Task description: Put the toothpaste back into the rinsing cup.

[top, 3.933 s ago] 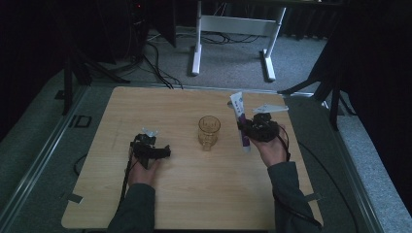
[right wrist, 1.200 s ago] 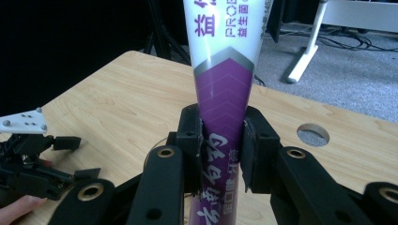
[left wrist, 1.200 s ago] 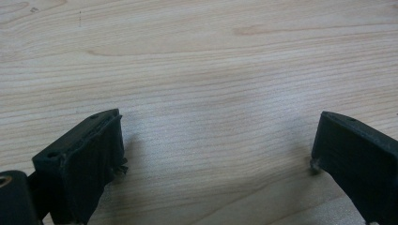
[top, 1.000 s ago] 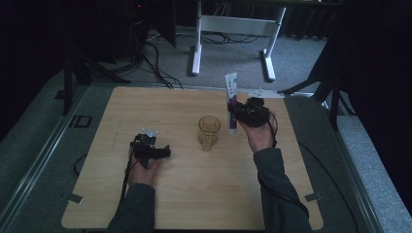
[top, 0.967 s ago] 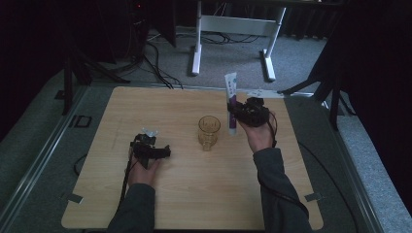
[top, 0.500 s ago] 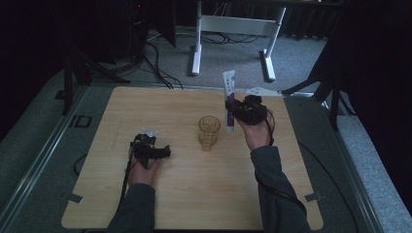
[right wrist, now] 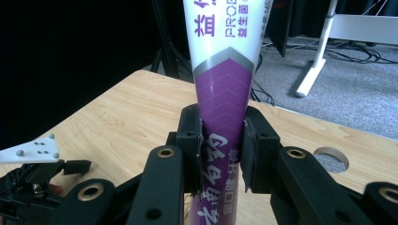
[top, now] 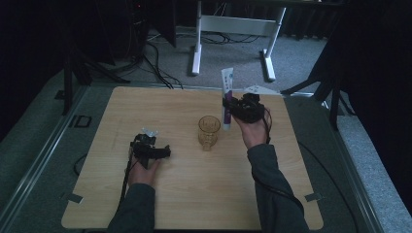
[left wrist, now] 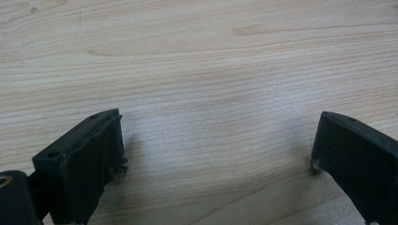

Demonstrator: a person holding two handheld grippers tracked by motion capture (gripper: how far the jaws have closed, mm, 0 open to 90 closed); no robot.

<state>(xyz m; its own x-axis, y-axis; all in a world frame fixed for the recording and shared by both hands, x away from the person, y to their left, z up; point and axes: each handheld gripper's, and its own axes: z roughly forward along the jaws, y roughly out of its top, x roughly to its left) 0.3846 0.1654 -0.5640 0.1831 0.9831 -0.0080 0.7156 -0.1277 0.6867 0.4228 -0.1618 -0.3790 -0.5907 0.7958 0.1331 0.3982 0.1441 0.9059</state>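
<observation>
Fingers [right wrist: 190,140] of the right gripper [right wrist: 220,145]: clamped on a purple-and-white toothpaste tube [right wrist: 224,70], pads pressing both flanks just below the grey chevron band. The tube stands nearly upright in the grip, wide crimped end up, its lower end hidden behind the jaws.

Right gripper, high view [top: 232,108]: raised above the far right part of the table [top: 145,107], just beside the amber glass cup [top: 209,130]. Compared with a few seconds ago, it has carried the tube leftward, from near the table's right edge towards the cup, and the tube now sits straighter. Over the last second the shift is slight.

Left gripper [top: 163,151]: resting on the near left of the wood, jaws standing wide apart with bare table between them [left wrist: 211,140]; unchanged in place and not engaged.

Cup: upright, mid-table, nothing visible inside it, untouched.

Assessment: the carry looks nearly done. The tube's lower end hangs close to the cup's rim but to its right, so a further small move left, then a lowering, appears to remain before release.
</observation>
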